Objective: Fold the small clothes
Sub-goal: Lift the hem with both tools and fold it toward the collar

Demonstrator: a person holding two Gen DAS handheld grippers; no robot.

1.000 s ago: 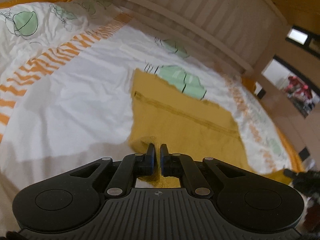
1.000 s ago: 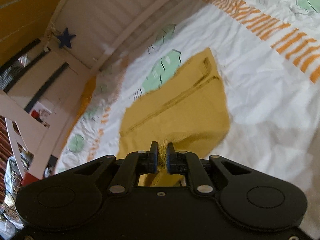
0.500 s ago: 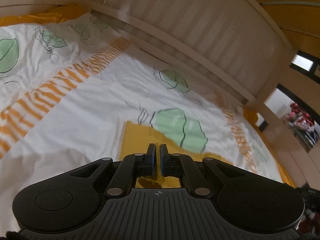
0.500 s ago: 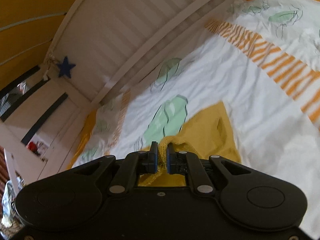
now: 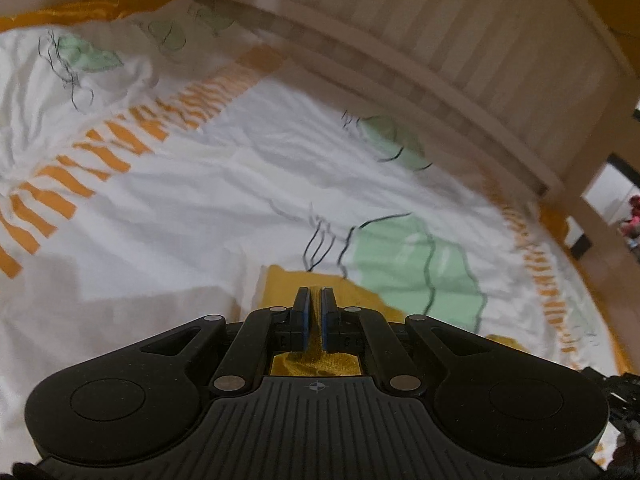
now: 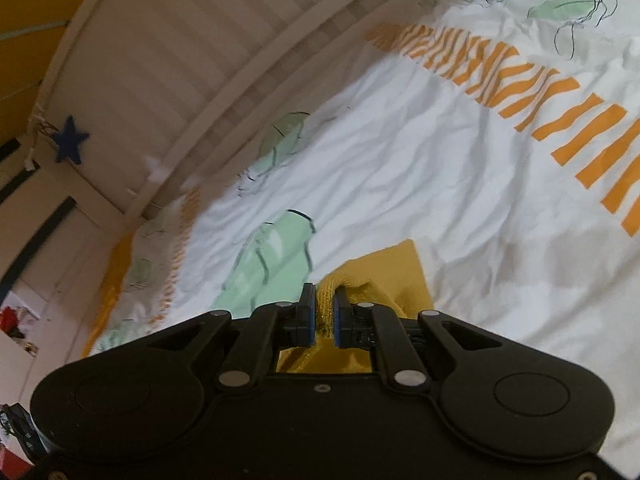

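A mustard-yellow knit garment (image 5: 280, 286) lies on the bed's white duvet (image 5: 200, 200). Only its far edge shows past each gripper. My left gripper (image 5: 315, 300) is shut on a fold of the yellow fabric, which runs down between the pads. My right gripper (image 6: 325, 300) is shut on a ribbed edge of the same garment (image 6: 400, 272), and the cloth bunches up around its fingers. Most of the garment is hidden under the gripper bodies.
The duvet has orange stripes (image 5: 100, 152) and green leaf prints (image 5: 416, 268). A slatted wooden bed rail (image 5: 440, 52) runs along the far side. A blue star (image 6: 71, 139) hangs on the rail at the left in the right wrist view.
Both grippers have carried their held edges forward over the garment toward its far edge. Much less yellow cloth shows ahead of them than a second ago.
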